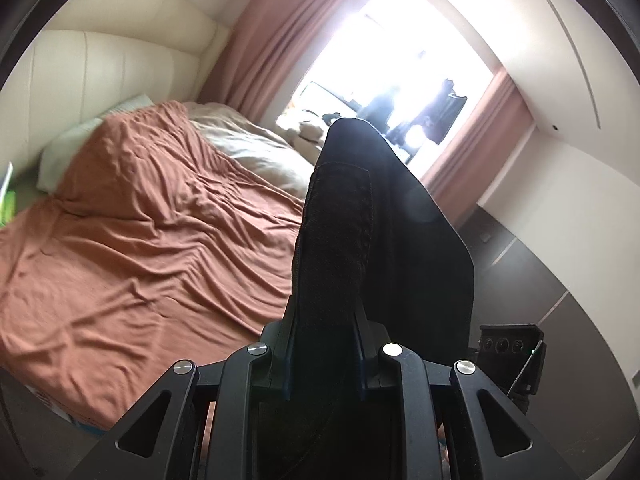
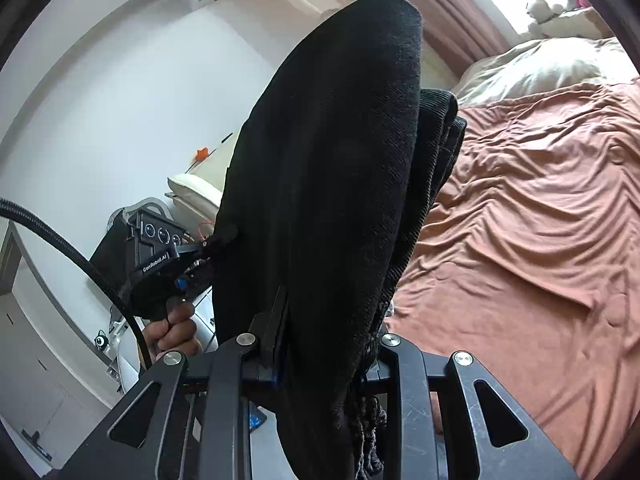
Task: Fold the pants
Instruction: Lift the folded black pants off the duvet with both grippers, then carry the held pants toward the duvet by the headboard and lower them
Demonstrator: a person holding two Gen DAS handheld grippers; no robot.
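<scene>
Right at your lens, the black pants stand up out of your left gripper, whose jaws are pinched narrowly onto the cloth, a stitched seam running up the fold. Your right gripper has the same garment clamped between nearly closed jaws, several layers bunched there with frayed threads hanging at the edge. The pants are held in the air beside the bed, clear of the rust-orange sheet, which lies wrinkled across the mattress. Beyond the pants a beige duvet is heaped toward the bright window and its pink curtains. Your left hand grips its handle on the wall side of the pants.
</scene>
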